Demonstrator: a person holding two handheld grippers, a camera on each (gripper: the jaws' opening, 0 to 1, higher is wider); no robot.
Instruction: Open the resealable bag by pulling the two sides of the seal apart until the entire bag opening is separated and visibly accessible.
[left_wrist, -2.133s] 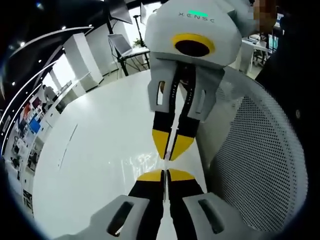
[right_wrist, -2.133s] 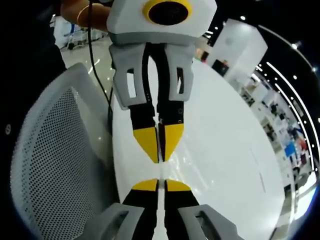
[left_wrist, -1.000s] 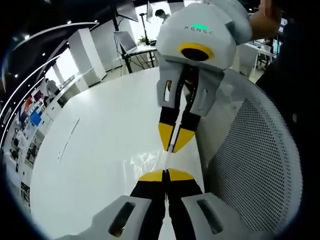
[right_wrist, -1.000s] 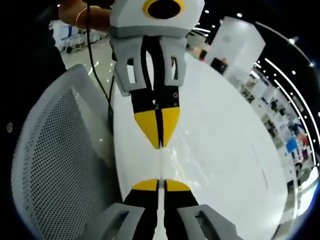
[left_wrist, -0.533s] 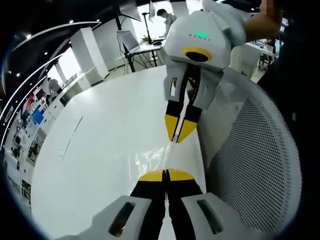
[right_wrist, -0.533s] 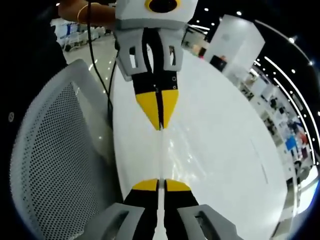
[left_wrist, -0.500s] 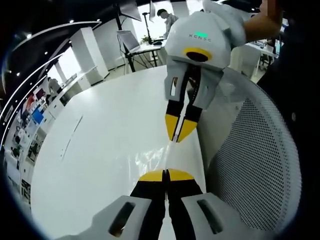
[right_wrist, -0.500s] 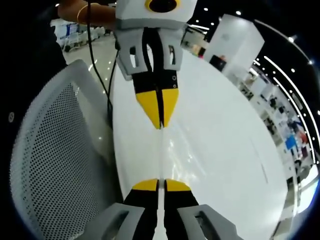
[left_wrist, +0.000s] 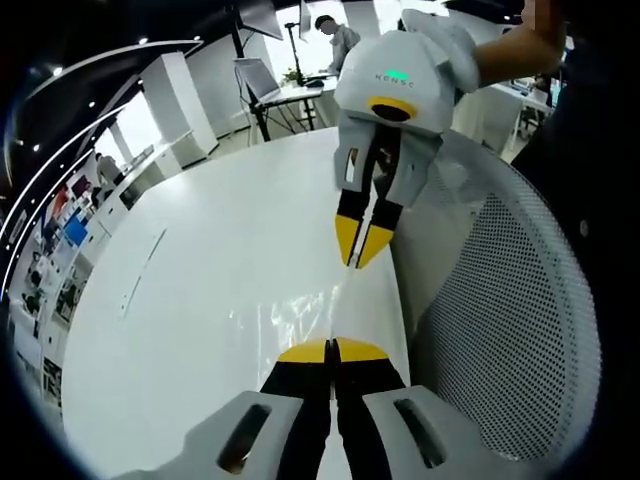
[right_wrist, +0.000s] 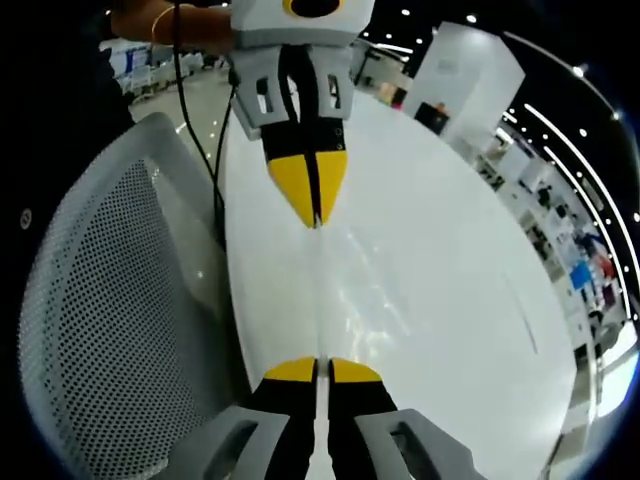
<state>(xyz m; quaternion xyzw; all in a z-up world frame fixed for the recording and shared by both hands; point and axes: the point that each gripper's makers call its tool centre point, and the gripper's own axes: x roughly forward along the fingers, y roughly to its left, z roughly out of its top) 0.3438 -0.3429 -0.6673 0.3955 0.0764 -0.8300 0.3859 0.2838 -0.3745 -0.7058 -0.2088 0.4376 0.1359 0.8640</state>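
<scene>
A clear resealable bag (left_wrist: 300, 312) hangs stretched between the two grippers above a white table (left_wrist: 190, 260); it shows mostly as glints and creases. In the left gripper view my left gripper (left_wrist: 331, 350) is shut on the bag's near side, and the right gripper (left_wrist: 358, 262) faces it, shut on the far side. In the right gripper view my right gripper (right_wrist: 316, 369) pinches the bag's (right_wrist: 348, 300) near edge, a thin film line running up to the left gripper (right_wrist: 315, 222), also shut on it. How far the seal has parted I cannot tell.
A white mesh chair back (left_wrist: 515, 320) stands close beside the table edge, also seen as the mesh chair back (right_wrist: 105, 320) in the right gripper view. A person's hand (right_wrist: 165, 25) holds the left gripper. Desks, screens and shelves stand far behind the table (right_wrist: 450, 290).
The two grippers have drawn apart: each looks smaller and farther off in the other's view. The clear film between them is stretched longer. Both stay shut.
</scene>
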